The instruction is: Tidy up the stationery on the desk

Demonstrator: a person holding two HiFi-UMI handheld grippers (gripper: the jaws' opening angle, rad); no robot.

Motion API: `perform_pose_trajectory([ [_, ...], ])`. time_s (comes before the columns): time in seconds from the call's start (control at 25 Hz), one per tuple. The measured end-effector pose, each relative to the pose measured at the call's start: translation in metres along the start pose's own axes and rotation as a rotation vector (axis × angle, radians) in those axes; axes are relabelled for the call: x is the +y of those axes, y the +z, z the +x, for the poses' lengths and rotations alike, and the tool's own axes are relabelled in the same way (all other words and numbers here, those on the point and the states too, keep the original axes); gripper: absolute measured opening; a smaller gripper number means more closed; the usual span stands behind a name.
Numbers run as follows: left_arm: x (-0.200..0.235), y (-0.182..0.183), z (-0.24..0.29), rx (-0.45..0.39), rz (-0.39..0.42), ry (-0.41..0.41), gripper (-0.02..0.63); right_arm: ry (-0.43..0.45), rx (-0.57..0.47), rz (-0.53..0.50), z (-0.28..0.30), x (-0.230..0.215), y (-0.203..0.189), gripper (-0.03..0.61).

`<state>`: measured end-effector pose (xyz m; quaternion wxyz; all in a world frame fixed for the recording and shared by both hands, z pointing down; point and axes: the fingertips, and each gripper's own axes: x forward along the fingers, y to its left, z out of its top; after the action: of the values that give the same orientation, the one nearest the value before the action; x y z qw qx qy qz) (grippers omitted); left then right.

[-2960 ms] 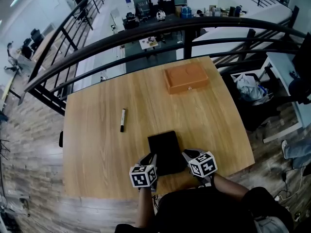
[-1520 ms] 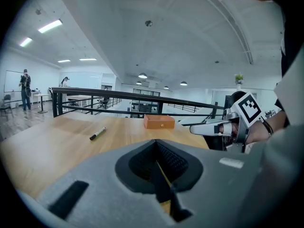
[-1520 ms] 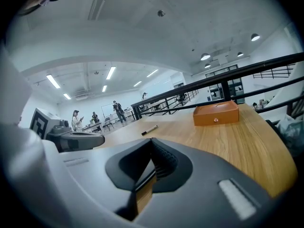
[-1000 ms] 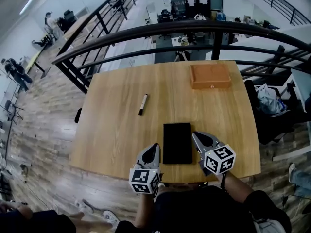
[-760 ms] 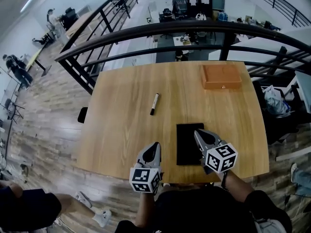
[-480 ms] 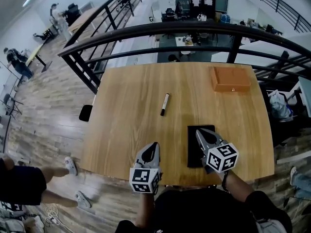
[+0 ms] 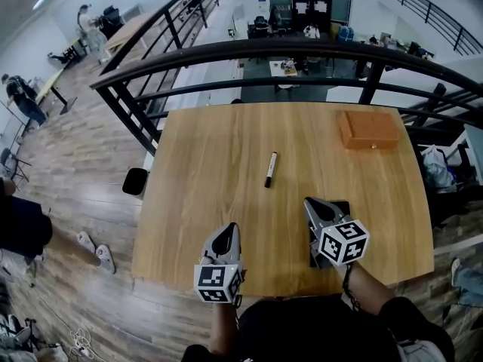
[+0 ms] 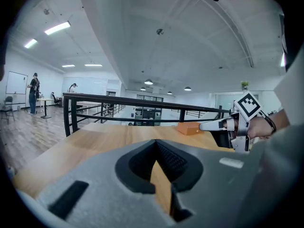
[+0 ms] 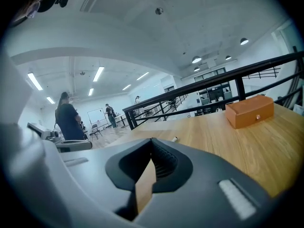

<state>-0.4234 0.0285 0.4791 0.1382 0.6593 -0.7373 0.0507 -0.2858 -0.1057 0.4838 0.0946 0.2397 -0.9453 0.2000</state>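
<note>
Wood is most of what I see: a pale desk [image 7: 196, 172] with a black railing [image 7: 226, 55] curving round its far edge. A pen [image 7: 270, 170] lies near the middle of the desk, its length running roughly front to back, well apart from everything else. An orange-brown box [image 7: 368, 130] sits by the far right corner, lid down. A black slab [image 7: 341, 205] lies flat towards the near edge on the right. It is mostly covered by the right gripper [image 7: 310, 203], which hangs over it; whether the two touch I cannot tell. The left gripper [image 7: 229, 231] hangs over the wood by the near edge, left of the slab and nearer to me than the pen. Both claws are pressed together with nothing pinched: each gripper view shows its two jaws meeting along a seam, only desk beyond them. A marker cube [image 7: 343, 241] rides on the back of the right gripper, facing up. Off to the left a passer-by [image 7: 23, 228] is on the plank floor
</note>
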Motion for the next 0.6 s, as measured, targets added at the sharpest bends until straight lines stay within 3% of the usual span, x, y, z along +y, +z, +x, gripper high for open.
perform_pose_trajectory([
  [0.6,0.058,0.016,0.004,-0.017,0.037,-0.034,-0.003,-0.103,-0.015,0.043,0.041,0.017,0.004,0.009],
])
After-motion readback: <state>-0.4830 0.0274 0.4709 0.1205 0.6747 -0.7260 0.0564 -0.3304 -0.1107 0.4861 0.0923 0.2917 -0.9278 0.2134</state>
